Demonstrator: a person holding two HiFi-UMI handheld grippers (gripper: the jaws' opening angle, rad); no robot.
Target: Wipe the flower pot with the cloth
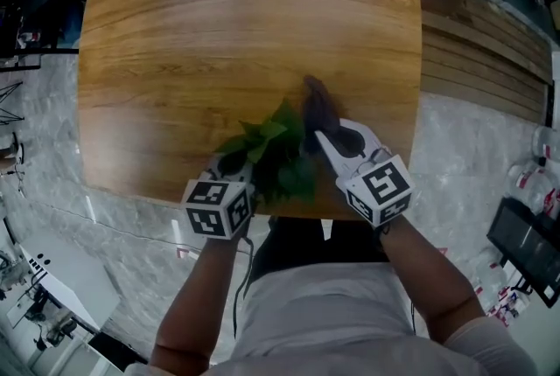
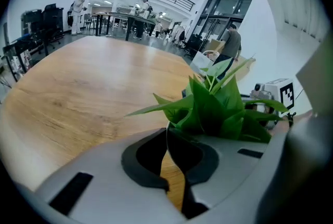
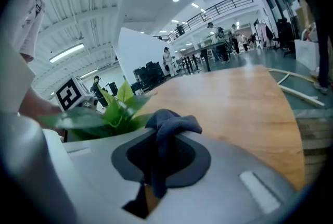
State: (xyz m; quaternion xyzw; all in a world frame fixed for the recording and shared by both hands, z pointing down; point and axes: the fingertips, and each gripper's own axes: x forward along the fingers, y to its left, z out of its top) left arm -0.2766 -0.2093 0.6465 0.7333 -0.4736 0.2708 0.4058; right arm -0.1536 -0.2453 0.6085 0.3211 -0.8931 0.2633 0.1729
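A potted plant with broad green leaves (image 1: 276, 151) stands near the front edge of the wooden table (image 1: 245, 16); the leaves hide the pot itself from above. My left gripper (image 1: 238, 157) is at the plant's left side. In the left gripper view its jaws (image 2: 167, 137) are shut on a thin pale edge that looks like the pot's rim, right under the leaves (image 2: 218, 108). My right gripper (image 1: 319, 136) is at the plant's right side, shut on a dark grey cloth (image 1: 317, 107). The cloth (image 3: 169, 126) bunches out above the jaws (image 3: 158, 139), with the leaves (image 3: 112, 111) to its left.
The table's front edge runs just under both grippers, and a marble floor (image 1: 52, 156) lies below it. Stacked wooden planks (image 1: 477, 51) lie on the floor at the right. Behind the plant the tabletop stretches far back. People stand at desks far off in the hall.
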